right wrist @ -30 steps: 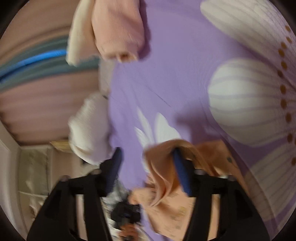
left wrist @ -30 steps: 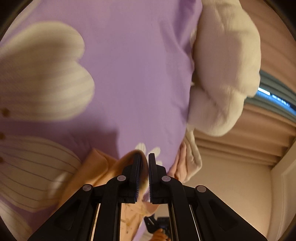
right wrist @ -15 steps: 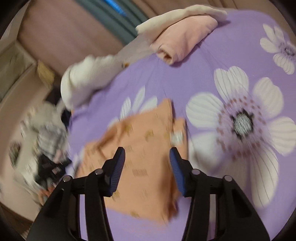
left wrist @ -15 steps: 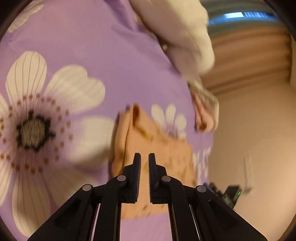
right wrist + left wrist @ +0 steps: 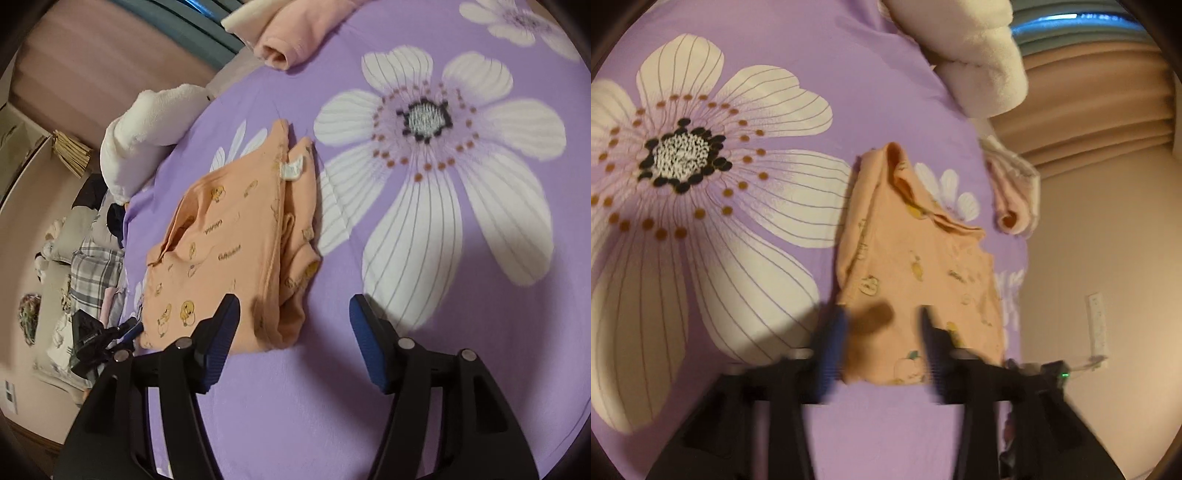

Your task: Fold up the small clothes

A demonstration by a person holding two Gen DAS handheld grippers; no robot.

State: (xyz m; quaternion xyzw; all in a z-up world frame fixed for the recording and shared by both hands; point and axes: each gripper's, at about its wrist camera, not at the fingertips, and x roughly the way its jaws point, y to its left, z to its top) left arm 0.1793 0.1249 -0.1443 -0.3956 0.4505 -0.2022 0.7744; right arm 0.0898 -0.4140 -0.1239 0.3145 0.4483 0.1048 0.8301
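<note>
Left wrist view: left gripper (image 5: pixel 882 325) spread apart, blurred, folded orange garment (image 5: pixel 916 273) lying at twelve o'clock on the purple bedsheet (image 5: pixel 849 74). Right wrist view: right gripper (image 5: pixel 293 332) wide apart, empty, garment (image 5: pixel 236 251) at eleven o'clock, just beyond the left finger.

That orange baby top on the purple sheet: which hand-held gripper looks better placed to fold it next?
Probably the right hand-held gripper: it is open, and the orange top's thick folded edge lies between its fingers. The left hand-held gripper, also open, faces the top's flat middle.
</note>
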